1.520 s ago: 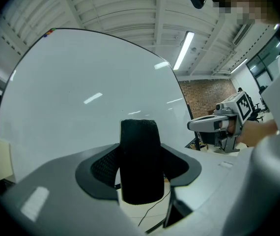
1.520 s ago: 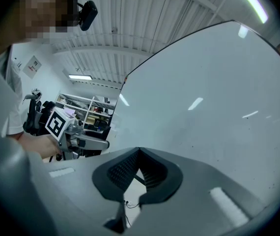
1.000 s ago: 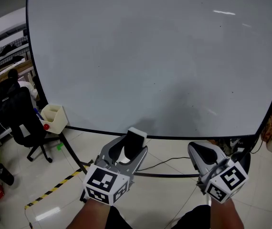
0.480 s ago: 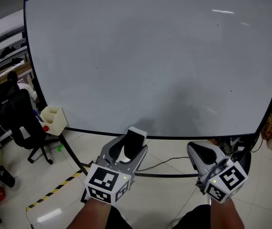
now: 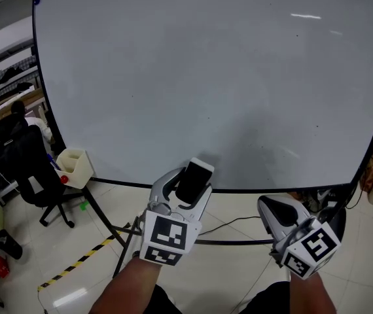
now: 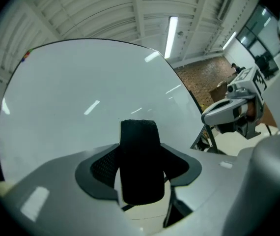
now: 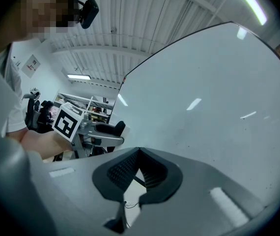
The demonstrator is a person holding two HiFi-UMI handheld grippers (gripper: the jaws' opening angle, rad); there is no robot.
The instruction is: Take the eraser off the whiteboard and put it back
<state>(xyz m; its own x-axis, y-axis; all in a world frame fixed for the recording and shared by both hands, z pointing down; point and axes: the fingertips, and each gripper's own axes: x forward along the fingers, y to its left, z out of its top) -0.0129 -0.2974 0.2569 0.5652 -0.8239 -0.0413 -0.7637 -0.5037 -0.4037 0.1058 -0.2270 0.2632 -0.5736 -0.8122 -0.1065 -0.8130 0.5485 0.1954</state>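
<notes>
— Black-felted white eraser sits clamped in the left gripper, near the glossy whiteboard's lower edge; the right gripper is closed, empty.
— If it's pressed on tilted, it may not hold and could drop.

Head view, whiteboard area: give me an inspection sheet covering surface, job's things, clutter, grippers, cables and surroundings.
Surface: whiteboard has no writing, only faint grey smudging low in the centre.
Job's things: eraser is off the board, held near its lower edge.
Clutter: white holder with pens by the board's lower left corner.
Grippers: left gripper closed on the eraser; right gripper has its jaws together and is empty.
Cables: one dark cable on the floor under the board.
Surroundings: office chair and striped floor tape at left.
</notes>
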